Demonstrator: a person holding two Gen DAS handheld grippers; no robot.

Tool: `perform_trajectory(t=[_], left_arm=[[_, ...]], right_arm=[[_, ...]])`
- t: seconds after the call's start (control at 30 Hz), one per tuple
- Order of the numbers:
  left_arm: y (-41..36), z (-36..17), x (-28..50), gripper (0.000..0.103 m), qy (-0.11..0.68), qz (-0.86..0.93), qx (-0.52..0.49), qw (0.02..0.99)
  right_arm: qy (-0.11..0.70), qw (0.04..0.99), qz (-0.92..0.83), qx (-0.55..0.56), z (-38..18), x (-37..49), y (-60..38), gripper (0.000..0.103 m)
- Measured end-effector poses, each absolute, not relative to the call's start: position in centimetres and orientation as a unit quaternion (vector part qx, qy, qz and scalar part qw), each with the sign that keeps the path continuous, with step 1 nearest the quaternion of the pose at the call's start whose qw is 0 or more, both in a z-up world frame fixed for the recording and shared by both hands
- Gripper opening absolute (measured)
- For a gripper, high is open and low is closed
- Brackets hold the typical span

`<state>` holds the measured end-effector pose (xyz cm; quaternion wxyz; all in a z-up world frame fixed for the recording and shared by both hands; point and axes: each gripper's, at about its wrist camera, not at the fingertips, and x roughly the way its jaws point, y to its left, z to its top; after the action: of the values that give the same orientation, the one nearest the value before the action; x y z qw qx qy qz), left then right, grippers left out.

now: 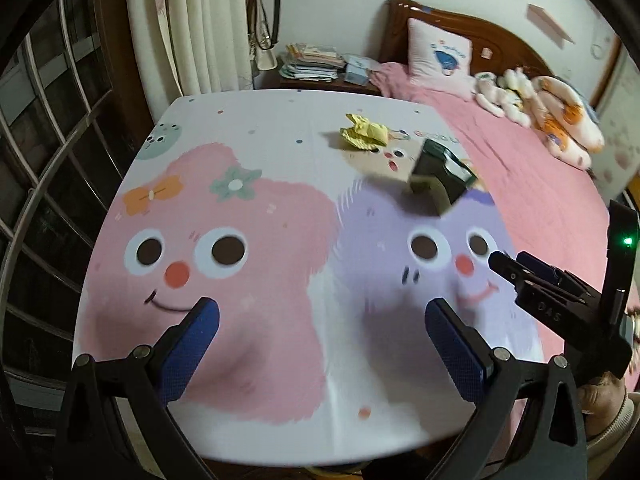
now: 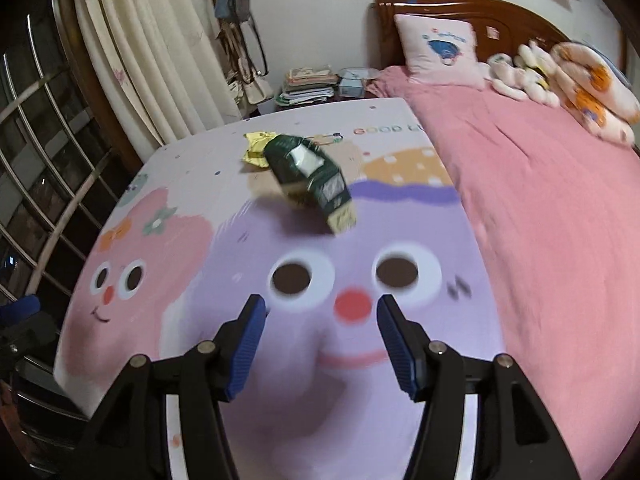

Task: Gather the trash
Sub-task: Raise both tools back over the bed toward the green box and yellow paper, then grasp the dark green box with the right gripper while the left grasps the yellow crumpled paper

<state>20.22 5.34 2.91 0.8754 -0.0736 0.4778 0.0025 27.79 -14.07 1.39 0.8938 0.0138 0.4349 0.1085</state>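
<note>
A dark green carton (image 2: 310,178) lies tilted on the cartoon-printed table (image 2: 248,360), blurred in both views; the left wrist view shows the green carton (image 1: 440,178) toward the table's right side. A crumpled yellow wrapper (image 1: 364,132) sits just behind it, and the same wrapper (image 2: 256,147) appears in the right wrist view. My left gripper (image 1: 320,316) is open above the near part of the table with nothing between its blue pads. My right gripper (image 2: 320,312) is open too, empty, well short of the carton; its fingers (image 1: 536,276) show at the right edge of the left view.
A bed with a pink cover (image 2: 540,208), a pillow (image 2: 438,50) and plush toys (image 2: 528,76) borders the table on the right. A nightstand stacked with books (image 2: 308,84) stands behind the table. Curtains (image 2: 152,48) and a barred window (image 2: 36,140) lie to the left.
</note>
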Motion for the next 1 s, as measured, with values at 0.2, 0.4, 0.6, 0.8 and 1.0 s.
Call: perform_trajectory(t=[0.2, 0.4, 0.6, 0.8, 1.0], left_arm=[[2.9, 2.0, 26.3, 0.102, 0.494, 0.028, -0.092, 0.864], [0.9, 1.0, 31.9, 0.102, 0.511, 0.037, -0.094, 0.853], [-0.1, 0.5, 37.3, 0.102, 0.512, 0.043, -0.097, 0.852], [-0.5, 0.3, 43.0, 0.102, 0.511, 0.050, -0.108, 0.851], [-0.9, -0.8, 48.5, 0.102, 0.521, 0.054, -0.122, 0.843]], right_arm=[[0.428, 0.891, 0.143, -0.054, 0.4, 34.3, -12.2, 0.058], [0.419, 0.885, 0.178, -0.097, -1.3, 38.1, -10.2, 0.058], [0.415, 0.881, 0.213, -0.078, -1.3, 41.2, -10.0, 0.031], [0.428, 0.874, 0.229, -0.028, 0.1, 45.1, -11.1, 0.026], [0.423, 0.881, 0.211, 0.013, 1.8, 49.2, -12.4, 0.026]])
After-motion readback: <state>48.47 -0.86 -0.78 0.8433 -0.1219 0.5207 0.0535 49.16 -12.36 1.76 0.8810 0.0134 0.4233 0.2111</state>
